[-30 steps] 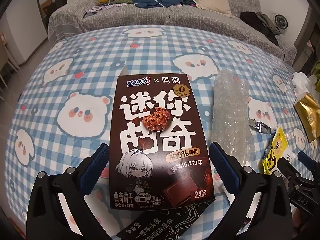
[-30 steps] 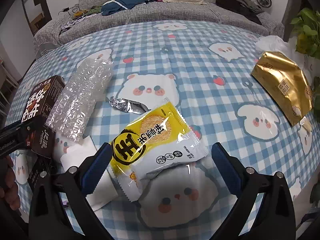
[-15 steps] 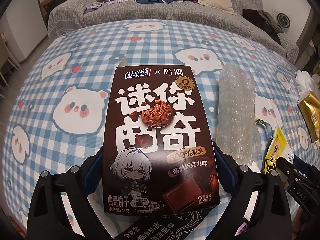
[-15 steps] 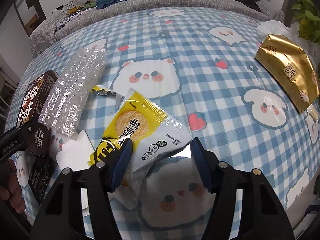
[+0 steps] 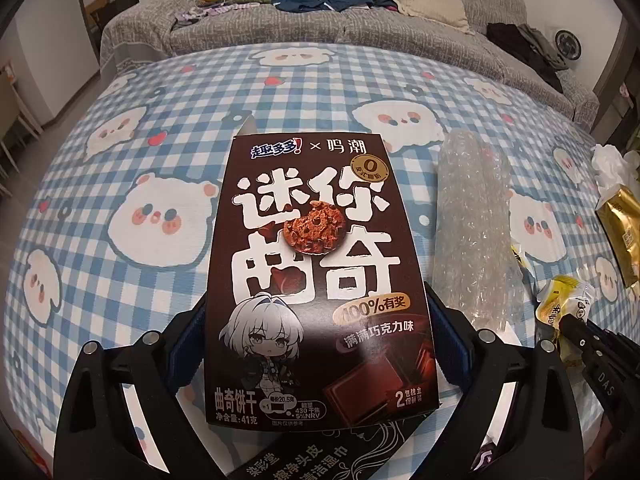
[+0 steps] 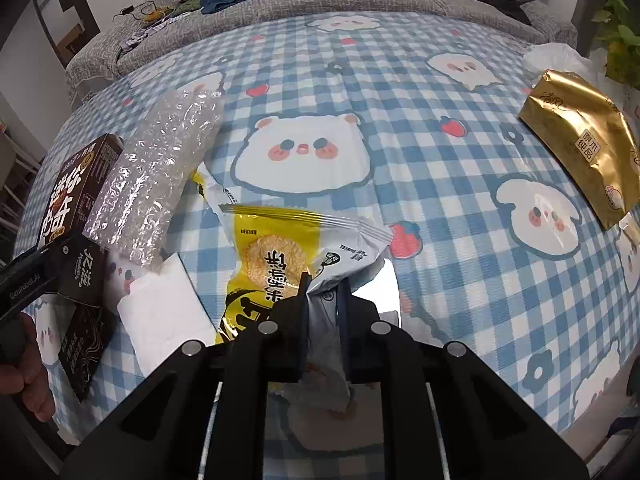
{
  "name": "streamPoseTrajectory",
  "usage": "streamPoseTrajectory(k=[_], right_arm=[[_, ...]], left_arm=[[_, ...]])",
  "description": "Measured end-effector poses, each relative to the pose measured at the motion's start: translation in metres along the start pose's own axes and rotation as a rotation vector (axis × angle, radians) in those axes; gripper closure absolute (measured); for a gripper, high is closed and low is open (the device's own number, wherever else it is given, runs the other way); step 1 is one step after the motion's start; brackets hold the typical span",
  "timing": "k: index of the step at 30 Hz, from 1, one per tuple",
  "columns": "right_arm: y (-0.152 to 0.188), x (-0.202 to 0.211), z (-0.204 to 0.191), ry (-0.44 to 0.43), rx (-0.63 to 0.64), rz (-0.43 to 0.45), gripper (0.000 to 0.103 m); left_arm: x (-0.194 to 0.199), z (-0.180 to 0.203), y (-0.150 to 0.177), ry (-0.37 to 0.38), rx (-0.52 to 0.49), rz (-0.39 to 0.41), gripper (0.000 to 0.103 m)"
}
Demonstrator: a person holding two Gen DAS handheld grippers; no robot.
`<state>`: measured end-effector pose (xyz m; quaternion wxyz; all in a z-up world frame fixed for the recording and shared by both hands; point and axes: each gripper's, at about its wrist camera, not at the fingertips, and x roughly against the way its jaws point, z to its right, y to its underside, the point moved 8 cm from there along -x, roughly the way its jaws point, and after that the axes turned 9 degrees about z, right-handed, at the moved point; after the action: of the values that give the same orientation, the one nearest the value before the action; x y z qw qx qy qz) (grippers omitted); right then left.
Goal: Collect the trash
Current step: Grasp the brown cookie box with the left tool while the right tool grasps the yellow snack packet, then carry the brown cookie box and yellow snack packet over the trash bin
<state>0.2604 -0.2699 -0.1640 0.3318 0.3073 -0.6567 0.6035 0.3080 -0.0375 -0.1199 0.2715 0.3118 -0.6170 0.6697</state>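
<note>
My left gripper [image 5: 316,340] is shut on a dark brown cookie box [image 5: 316,264] and holds it over the checked tablecloth [image 5: 120,152]; the box also shows at the left of the right wrist view [image 6: 76,184]. My right gripper [image 6: 324,300] is shut on a yellow and white cracker packet [image 6: 288,256], pinching its near end. That packet shows crumpled at the right of the left wrist view [image 5: 564,304], beside the right gripper.
A clear bubble-wrap roll [image 6: 156,172] lies between box and packet, also in the left wrist view [image 5: 476,224]. A white tissue [image 6: 164,312], a black leaflet [image 6: 84,340] and a gold pouch [image 6: 584,140] lie on the cloth. A grey sofa [image 5: 360,28] stands behind.
Both grippers have closed: the left on the cookie box, the right on the yellow packet, whose near end is now crumpled and lifted.
</note>
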Motion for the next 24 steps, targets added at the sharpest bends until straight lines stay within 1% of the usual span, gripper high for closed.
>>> streamPoseTrajectory(k=[9, 24], right_arm=[[-0.001, 0.003, 0.002, -0.008, -0.022, 0.003, 0.094], [0.000, 0.020, 0.002, -0.004, -0.014, 0.029, 0.097]], left_arm=[[0.005, 0.000, 0.000, -0.001, -0.002, 0.017, 0.012], [0.030, -0.004, 0.002, -0.012, 0.008, 0.068, 0.012]])
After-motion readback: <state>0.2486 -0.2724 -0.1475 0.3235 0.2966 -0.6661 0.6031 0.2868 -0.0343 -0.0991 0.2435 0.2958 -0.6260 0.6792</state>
